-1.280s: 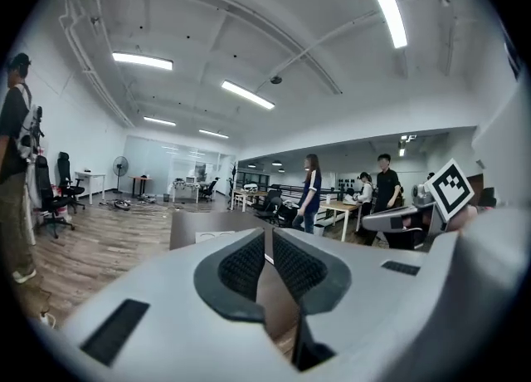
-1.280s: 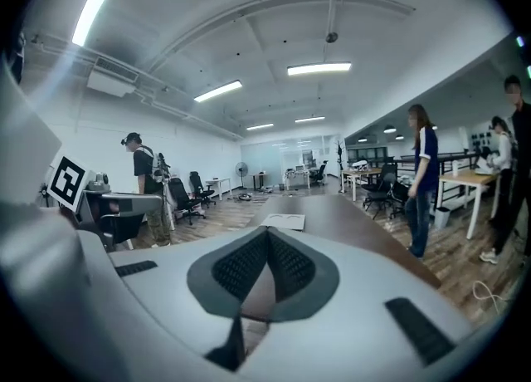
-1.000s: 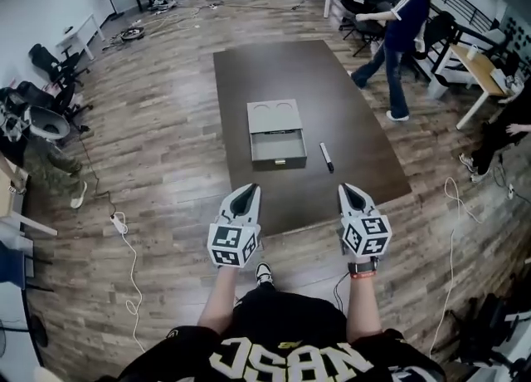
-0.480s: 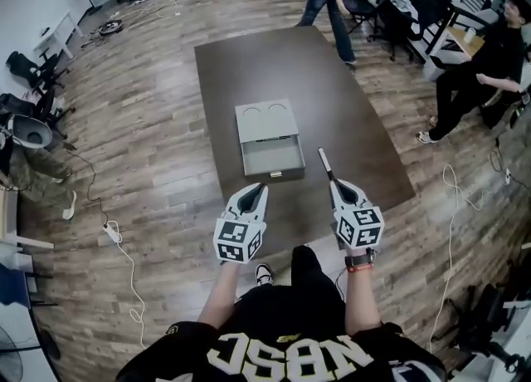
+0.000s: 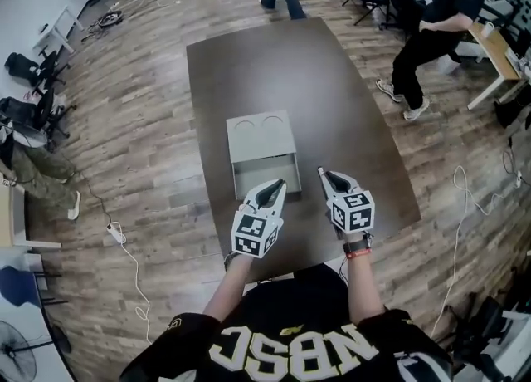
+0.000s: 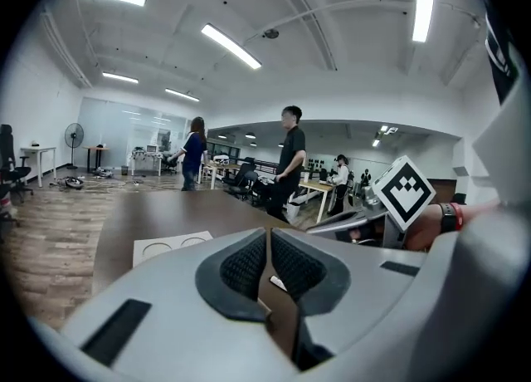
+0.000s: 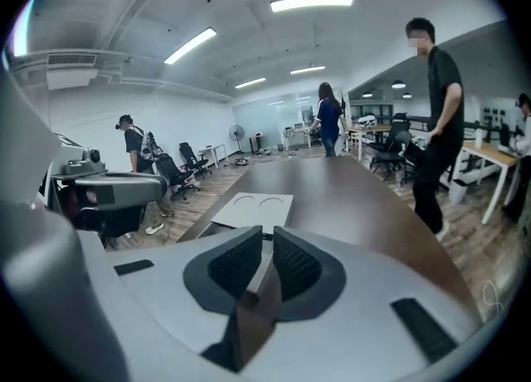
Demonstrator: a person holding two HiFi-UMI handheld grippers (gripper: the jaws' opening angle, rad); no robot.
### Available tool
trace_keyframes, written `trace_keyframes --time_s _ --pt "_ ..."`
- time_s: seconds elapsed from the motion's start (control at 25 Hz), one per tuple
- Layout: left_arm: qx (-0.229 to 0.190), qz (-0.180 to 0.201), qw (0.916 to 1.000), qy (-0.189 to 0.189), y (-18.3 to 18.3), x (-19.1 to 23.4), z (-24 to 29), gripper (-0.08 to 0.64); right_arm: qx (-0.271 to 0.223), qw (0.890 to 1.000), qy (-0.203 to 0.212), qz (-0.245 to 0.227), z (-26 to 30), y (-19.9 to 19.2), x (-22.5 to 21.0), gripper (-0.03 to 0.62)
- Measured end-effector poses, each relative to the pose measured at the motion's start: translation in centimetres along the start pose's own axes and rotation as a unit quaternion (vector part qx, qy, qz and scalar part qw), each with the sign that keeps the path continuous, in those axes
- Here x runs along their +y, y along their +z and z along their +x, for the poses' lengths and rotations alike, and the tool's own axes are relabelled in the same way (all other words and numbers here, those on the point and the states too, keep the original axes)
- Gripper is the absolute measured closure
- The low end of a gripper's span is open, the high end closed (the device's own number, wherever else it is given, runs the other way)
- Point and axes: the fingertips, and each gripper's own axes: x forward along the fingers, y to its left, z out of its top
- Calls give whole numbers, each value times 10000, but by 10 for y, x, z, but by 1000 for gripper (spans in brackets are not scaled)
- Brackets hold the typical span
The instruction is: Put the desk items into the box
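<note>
My left gripper [image 5: 277,183] has its jaws pressed together. My right gripper [image 5: 323,173] has its jaws opening, a thin gap with nothing between them. Both hover over the bench [image 5: 249,65], just before the box [image 5: 259,134], whose drawer [image 5: 264,174] is open toward me.

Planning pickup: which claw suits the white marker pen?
Right. The right claw, jaws opening, has the white marker pen lined up in its gap; the shut left claw hovers by the grey box.
</note>
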Motion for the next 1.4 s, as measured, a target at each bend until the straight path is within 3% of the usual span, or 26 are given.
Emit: trace_keyframes --time_s 0.36,0.64,0.88,1.24,1.4 --pt "399 -209 9990 -36 -28 -1 51 531 1069 9935 346 172 44 -59 -27 444" --pt "517 -275 9983 62 -34 8 69 529 1981 9771 446 -632 76 -91 -46 365" --pt "660 -339 9970 197 -43 12 71 531 2372 9645 568 -1008 98 -119 -59 379" --pt "859 -442 9948 320 -55 18 72 531 2608 9617 434 -719 112 -144 -65 430" --pt "951 -447 9940 314 -60 19 71 529 2541 9650 329 -552 114 -149 -67 503"
